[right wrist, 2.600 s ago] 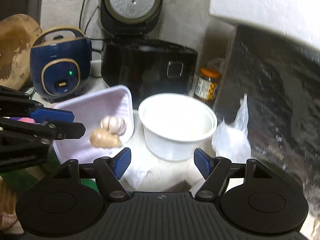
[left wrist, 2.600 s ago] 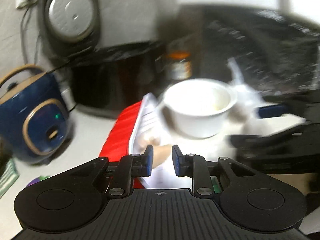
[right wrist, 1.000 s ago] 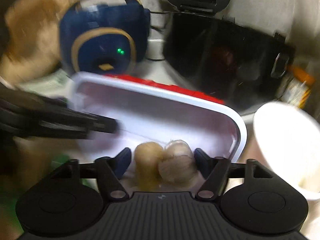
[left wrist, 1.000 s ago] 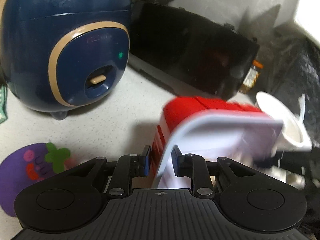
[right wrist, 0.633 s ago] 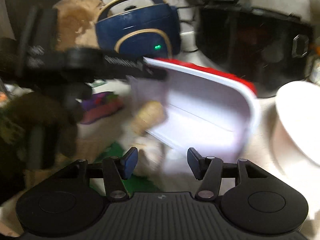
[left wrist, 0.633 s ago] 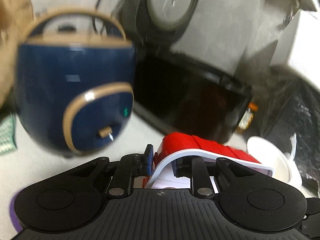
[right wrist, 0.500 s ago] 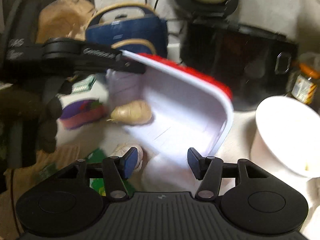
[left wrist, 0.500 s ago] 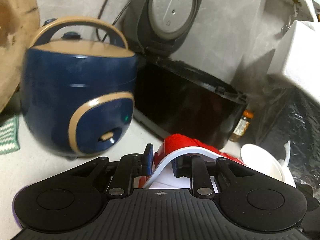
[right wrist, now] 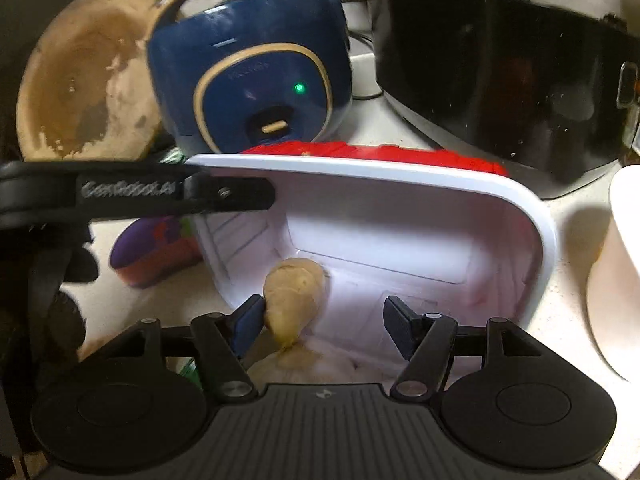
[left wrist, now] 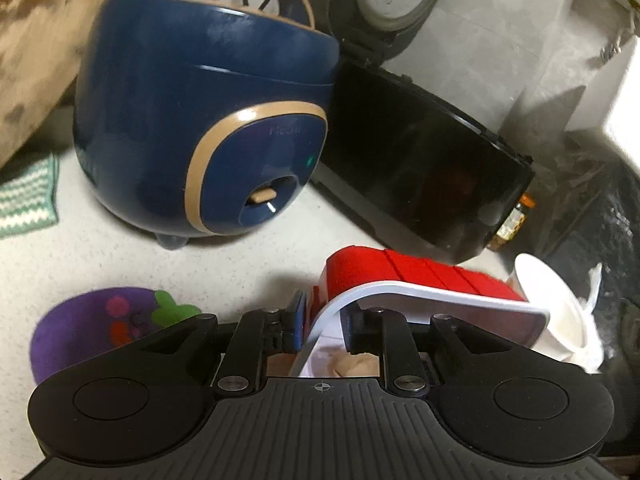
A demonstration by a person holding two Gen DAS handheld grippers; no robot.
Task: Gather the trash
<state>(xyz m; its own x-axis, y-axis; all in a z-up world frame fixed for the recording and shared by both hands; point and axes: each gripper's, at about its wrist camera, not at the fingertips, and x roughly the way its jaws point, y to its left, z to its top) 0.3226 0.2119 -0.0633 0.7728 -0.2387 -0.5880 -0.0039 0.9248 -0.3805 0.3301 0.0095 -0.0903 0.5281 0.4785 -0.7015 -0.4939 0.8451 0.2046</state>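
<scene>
Left gripper (left wrist: 320, 326) closing, pinching rim of tilted red-and-white tray (right wrist: 532, 216). Right gripper (right wrist: 322, 326) opening, empty; ginger piece (right wrist: 294, 298) touching its left pad, inside tray. Ginger likely light, firm, knobbly; best gripped across its middle. Tray thin, flexes.

We see a blue rice cooker (left wrist: 208, 128) beside a black cooker (left wrist: 420, 184) with its lid raised. A purple toy (left wrist: 100, 328) lies on our counter (left wrist: 120, 256), a striped cloth (left wrist: 24, 196) further left.
</scene>
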